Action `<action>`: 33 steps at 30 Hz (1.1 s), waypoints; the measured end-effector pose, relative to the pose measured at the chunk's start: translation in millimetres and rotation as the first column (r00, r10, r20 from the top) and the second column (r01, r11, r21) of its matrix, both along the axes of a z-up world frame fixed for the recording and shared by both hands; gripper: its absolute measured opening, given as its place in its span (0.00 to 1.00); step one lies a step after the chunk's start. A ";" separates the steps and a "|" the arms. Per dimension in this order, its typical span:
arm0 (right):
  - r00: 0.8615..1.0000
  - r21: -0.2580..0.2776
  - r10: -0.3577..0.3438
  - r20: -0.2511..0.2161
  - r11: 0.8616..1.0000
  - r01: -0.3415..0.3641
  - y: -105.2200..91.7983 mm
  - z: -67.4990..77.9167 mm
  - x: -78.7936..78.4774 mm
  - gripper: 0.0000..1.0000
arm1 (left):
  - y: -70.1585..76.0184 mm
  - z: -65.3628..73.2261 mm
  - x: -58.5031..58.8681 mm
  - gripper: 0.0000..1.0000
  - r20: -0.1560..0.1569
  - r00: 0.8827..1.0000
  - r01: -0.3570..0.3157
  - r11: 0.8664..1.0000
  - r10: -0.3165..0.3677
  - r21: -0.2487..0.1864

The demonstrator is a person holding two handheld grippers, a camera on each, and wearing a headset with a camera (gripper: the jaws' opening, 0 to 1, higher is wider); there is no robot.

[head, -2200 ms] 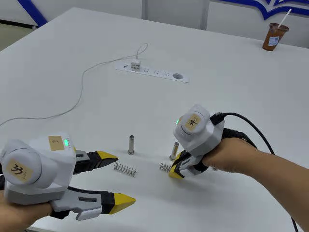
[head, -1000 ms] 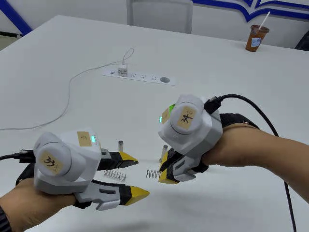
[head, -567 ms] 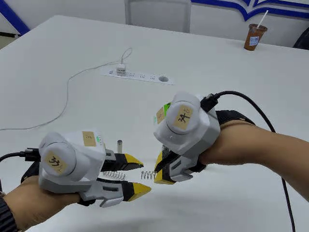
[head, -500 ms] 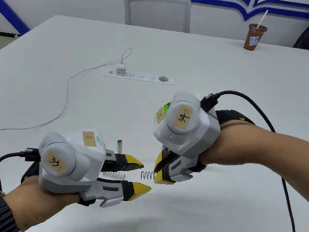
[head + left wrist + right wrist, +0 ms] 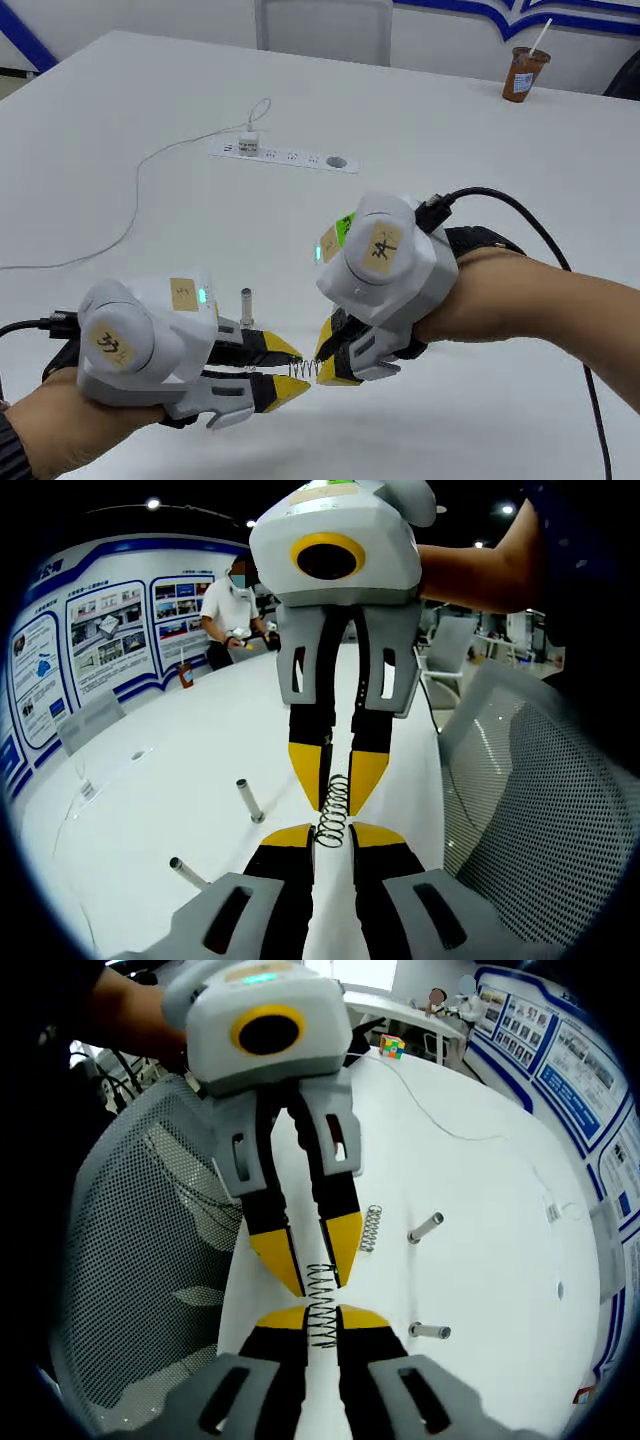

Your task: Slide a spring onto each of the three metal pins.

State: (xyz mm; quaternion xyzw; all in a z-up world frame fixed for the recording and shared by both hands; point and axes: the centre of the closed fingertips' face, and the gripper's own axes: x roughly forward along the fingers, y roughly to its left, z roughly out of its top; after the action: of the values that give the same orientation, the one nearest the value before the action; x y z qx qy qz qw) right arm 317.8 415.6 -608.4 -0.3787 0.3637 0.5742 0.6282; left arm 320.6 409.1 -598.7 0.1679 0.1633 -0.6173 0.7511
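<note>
The left hand-held gripper (image 5: 298, 368) and right hand-held gripper (image 5: 322, 361) are white, yellow-tipped, tan-stickered, black-cabled.

Thin coil spring (image 5: 303, 369) lies level, gripped at both ends; metal pin (image 5: 246, 305) upright nearby.

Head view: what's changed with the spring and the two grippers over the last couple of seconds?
The two grippers came together, and the left gripper, open before, closed its jaws on the free end of the spring. The right gripper stayed shut on the other end, so both now hold it above the table. The pin stands upright and bare, as before.
</note>
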 end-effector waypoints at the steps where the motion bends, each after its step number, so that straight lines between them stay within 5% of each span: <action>1: 1.000 0.001 0.004 0.000 1.000 -0.004 0.2 0.0 -0.6 0.11 | -0.1 0.3 -0.2 0.13 -0.001 1.000 0.000 1.000 0.000 -0.002; 23: 0.999 0.009 0.013 -0.033 1.000 -0.012 -5.1 -9.2 -6.0 0.13 | -5.0 1.6 -9.9 0.10 -0.017 0.999 0.048 0.999 -0.048 0.000; 33: 0.999 -0.001 0.005 -0.044 1.000 -0.005 -11.7 -15.1 -6.2 0.15 | -5.7 12.3 -11.9 0.10 -0.026 0.998 0.050 0.998 -0.051 -0.035</action>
State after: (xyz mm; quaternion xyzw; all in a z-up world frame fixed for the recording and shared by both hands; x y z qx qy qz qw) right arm 311.6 403.9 -623.5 -0.3672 0.3771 0.5836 0.6184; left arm 308.7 403.4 -586.3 0.1509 0.1585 -0.6408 0.7358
